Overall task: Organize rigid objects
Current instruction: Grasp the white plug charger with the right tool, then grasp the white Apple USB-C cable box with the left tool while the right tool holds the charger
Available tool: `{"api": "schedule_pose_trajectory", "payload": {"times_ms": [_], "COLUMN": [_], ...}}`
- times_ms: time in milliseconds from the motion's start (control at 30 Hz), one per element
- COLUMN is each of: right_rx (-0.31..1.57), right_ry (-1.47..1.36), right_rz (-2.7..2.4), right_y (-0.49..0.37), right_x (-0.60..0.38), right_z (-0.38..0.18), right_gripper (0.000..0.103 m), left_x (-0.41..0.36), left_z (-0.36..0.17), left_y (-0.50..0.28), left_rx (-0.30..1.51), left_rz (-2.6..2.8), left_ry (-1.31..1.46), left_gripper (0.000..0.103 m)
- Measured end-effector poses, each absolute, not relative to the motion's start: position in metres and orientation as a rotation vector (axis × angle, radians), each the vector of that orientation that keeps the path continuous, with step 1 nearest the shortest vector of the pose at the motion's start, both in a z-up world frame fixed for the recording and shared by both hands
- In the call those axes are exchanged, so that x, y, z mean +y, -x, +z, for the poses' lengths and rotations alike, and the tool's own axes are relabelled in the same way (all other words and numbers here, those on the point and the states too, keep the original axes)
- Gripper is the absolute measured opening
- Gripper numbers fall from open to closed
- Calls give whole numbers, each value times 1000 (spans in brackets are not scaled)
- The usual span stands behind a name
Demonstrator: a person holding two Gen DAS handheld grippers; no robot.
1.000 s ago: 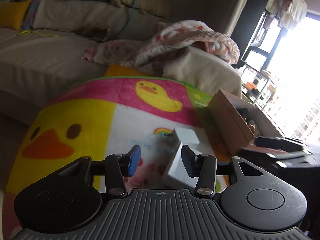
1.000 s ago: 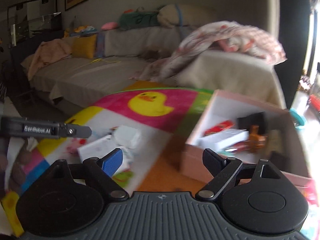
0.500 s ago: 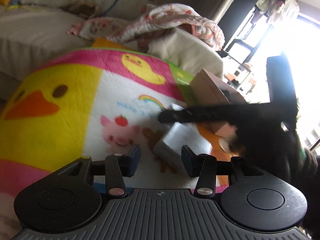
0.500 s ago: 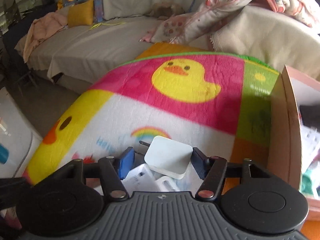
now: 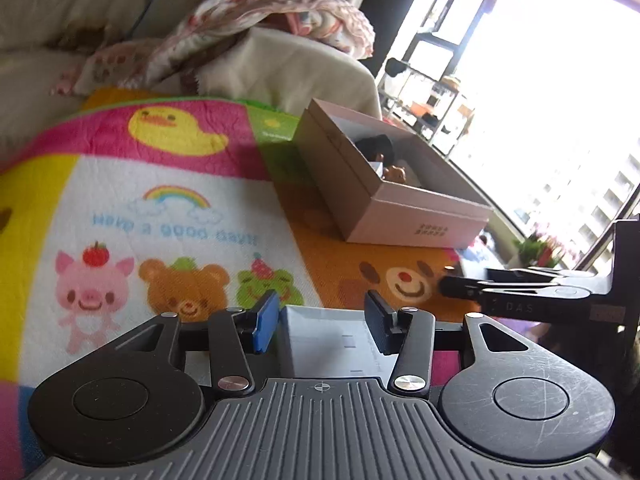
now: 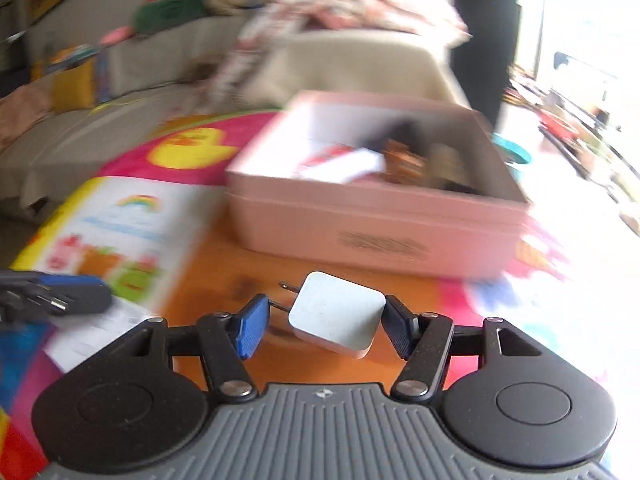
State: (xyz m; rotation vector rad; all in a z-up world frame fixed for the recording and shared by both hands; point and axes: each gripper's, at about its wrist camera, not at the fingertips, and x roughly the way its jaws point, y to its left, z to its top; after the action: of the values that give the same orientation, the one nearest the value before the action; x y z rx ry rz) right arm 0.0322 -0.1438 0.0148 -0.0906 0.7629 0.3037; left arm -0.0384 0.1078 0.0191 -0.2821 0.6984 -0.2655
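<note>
Cartoon-printed blanket [image 5: 120, 184], with ducks, a rainbow, a pig and bears, is seen spread under everything, with a beige sofa [image 5: 40, 80] and a crumpled floral blanket [image 5: 260, 12] behind it.

In the left wrist view, the left gripper [image 5: 320, 312] is held low over the near edge of the print. A white box [image 5: 324, 340] lies between its two fingers and fills the gap from the blue pad to the black one. Whether the pads press on it cannot be told. Further right, an open pink cardboard box [image 5: 416, 220] stands on the orange patch, and a small brown figure [image 5: 394, 174] and dark items are seen inside. At the far right edge, the tips of the right gripper [image 5: 460, 284] are seen reaching in from the side.

In the right wrist view, which is blurred, the left gripper's blue-tipped fingers show at the left edge. At the centre, a white charger plug [image 6: 334, 314] is pinched askew in the right gripper. Its metal prongs point toward the blue pad, and its opposite corner is pressed by the black pad. It is held above the orange patch, just in front of the pink box's near wall. Mixed items are piled inside the box.
</note>
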Motion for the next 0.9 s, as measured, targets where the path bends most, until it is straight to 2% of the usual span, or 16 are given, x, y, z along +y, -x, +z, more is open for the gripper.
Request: {"api": "schedule_pose_trajectory", "payload": {"times_ms": [233,333,433,700,900], "right_rx": [729,718,716,716,720], "right_ry": [53,33,11,-56,-65], "right_rz": [246,272,280,273,273], "right_y": [-24,-22,-21,-20,-21], "right_x": [-191,-195,-200,-208,-209], "right_z": [5,3,3,1,0], "right_gripper": [63,76,81,83,85], "left_x": [100,104,98,55,11], "left_z": [28,27,20,10,10], "left_y": [67,82,87,64,62], "left_rx": [768,790,810,815,789], "left_rz": [-288,-348,-357,-419,-434], "left_ry": [176,203,207,209,-10], "left_gripper": [51,51,51,53,55]}}
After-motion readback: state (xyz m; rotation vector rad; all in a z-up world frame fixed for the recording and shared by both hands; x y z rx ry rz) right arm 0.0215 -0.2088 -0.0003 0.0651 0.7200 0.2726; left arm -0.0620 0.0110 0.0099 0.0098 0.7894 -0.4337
